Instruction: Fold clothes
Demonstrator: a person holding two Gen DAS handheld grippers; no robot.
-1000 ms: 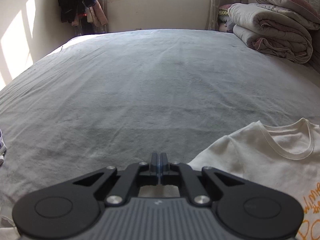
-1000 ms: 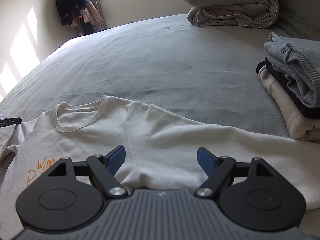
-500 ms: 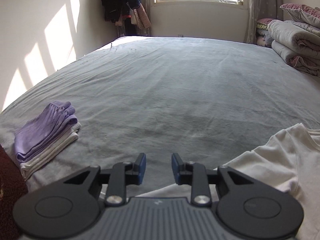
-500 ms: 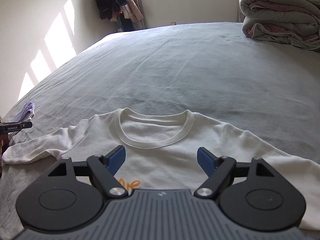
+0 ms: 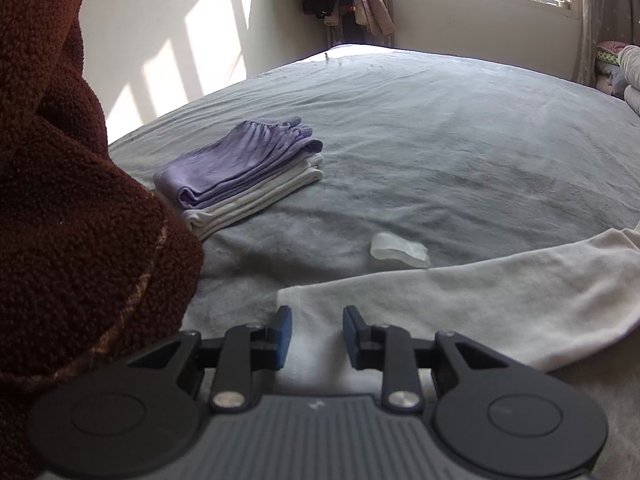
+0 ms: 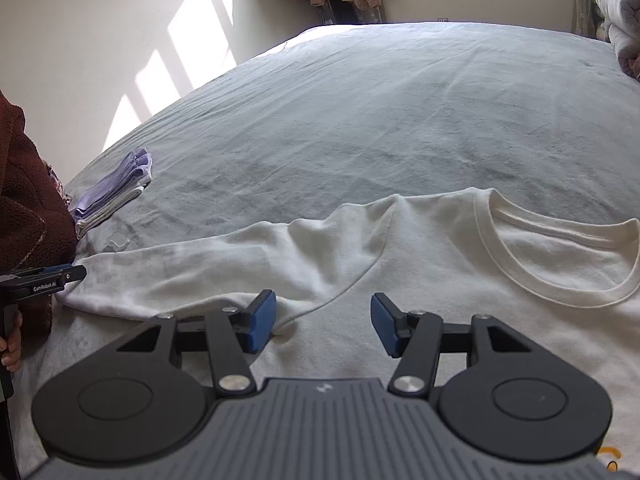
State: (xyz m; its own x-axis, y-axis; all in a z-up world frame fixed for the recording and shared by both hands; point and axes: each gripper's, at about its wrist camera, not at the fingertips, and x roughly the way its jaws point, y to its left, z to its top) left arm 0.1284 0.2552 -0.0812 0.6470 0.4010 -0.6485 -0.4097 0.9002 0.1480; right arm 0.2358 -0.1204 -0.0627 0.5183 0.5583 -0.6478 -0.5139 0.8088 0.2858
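Sweatshirt (image 6: 420, 280) flat on bed (image 6: 360, 120), front up, collar away from tongs; its sleeve (image 5: 460, 300) is the part in play.

Sleeve's long axis runs sideways across both views, cuff toward the folded stack (image 5: 244, 172). Left tongs (image 5: 316, 336) sit right over the cuff end, partly open, cloth between the pads but not pinched. Right tongs (image 6: 323, 326) are nearer the armpit seam, closing, pads not yet on fabric. My read: left takes the cuff, right the shoulder, sleeve folds in across the body.
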